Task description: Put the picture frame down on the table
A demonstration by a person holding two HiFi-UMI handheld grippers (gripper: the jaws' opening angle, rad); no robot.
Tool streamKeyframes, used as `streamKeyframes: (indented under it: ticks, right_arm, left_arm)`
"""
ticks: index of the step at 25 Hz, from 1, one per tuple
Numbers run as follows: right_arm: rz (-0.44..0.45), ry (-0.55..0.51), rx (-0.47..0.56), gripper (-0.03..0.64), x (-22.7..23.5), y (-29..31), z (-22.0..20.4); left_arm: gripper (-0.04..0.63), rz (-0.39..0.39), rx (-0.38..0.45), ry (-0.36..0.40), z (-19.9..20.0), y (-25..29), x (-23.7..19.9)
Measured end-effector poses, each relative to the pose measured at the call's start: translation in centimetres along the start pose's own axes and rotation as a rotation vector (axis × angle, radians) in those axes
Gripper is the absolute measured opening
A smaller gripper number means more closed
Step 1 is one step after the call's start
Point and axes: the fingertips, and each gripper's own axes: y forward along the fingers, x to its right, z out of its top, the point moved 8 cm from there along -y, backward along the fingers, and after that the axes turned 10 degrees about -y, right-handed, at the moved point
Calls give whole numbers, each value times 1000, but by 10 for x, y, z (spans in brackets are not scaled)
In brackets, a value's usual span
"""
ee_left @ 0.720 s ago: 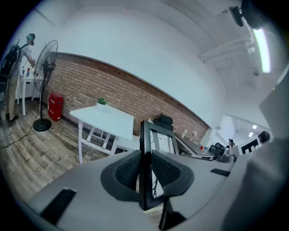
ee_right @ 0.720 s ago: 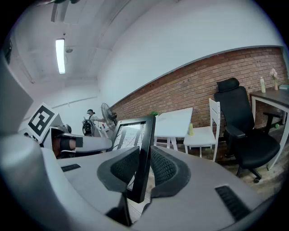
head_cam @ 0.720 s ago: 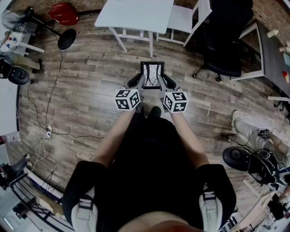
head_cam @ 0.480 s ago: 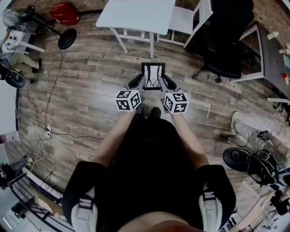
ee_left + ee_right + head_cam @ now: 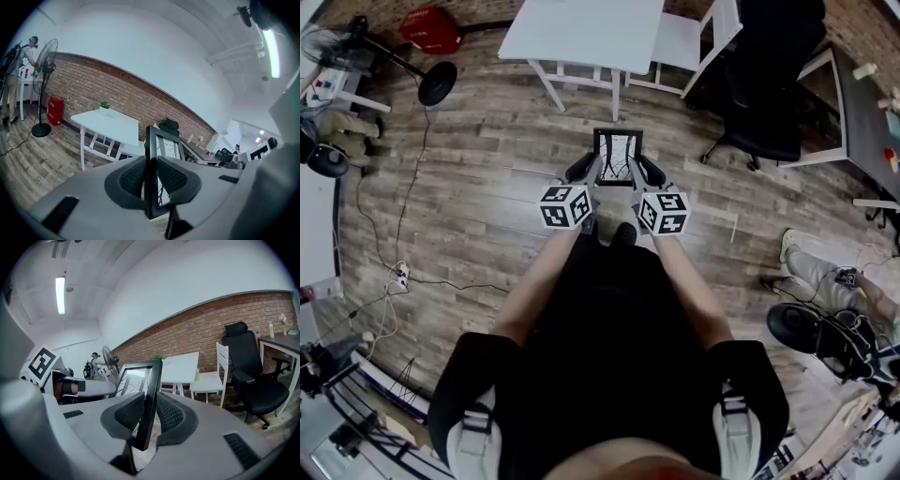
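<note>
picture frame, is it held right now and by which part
Held: picture frame, left gripper clamped on its left side edge, right gripper on its right side edge.

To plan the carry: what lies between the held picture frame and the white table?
Nothing stands there: in the head view only bare wooden floor separates the picture frame from the white table.

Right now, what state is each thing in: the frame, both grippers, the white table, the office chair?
picture frame: upright, held in the air, not yet set down.
left gripper: shut on the frame's left edge.
right gripper: shut on the frame's right edge.
white table: standing, small plant on top.
black office chair: unoccupied.
</note>
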Motion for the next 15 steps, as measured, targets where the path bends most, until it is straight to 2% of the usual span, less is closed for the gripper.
streamKeyframes:
  ticks: [6,15]
  right_arm:
    - [-12,16,-10,80,0,23,9]
    - [-55,49,-8,80,12,80,39]
  left_arm:
    - [81,-10,-18,10,20,11,-15]
    - [81,-45,-42,10,71,51,-46]
